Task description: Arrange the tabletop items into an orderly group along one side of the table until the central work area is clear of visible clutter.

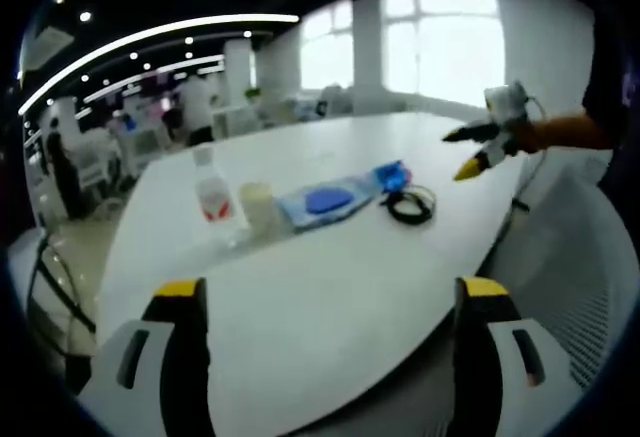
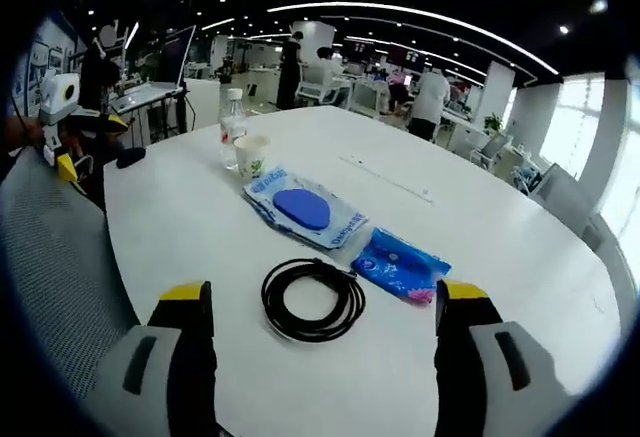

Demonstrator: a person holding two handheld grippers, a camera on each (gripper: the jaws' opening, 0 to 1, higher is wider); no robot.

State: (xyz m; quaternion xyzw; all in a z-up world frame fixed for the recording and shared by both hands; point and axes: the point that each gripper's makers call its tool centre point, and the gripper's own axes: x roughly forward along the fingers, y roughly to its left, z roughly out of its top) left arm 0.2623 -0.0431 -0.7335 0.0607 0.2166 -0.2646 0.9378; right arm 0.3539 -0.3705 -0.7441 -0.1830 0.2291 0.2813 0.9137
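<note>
**Five items lined up on the tabletop, both grippers hanging back empty**

So the stuff sat in a loose row across the white tabletop (image 2: 480, 217). From the right gripper view, the coiled black cable (image 2: 313, 300) was closest, dead ahead at 12 o'clock of the jaws. Just beside it at about 2 o'clock lay the small blue packet (image 2: 402, 265), near the coil but whether they touched I couldn't tell. Up at 11 o'clock from the cable was the wet-wipe pack (image 2: 305, 212) with its blue lid, then the paper cup (image 2: 251, 155) near its far corner, and the water bottle (image 2: 232, 127) with the red label right behind the cup, upright.

The right gripper (image 2: 325, 327) had its jaws spread wide, nothing between them, hovering over the near edge. The left gripper (image 1: 330, 317) was the same deal: jaws wide apart, empty, over the tabletop edge on its side.

In the left gripper view the right gripper showed at 2 o'clock, held by a hand (image 1: 540, 135). Office desks and a few people stood well behind the tabletop.
</note>
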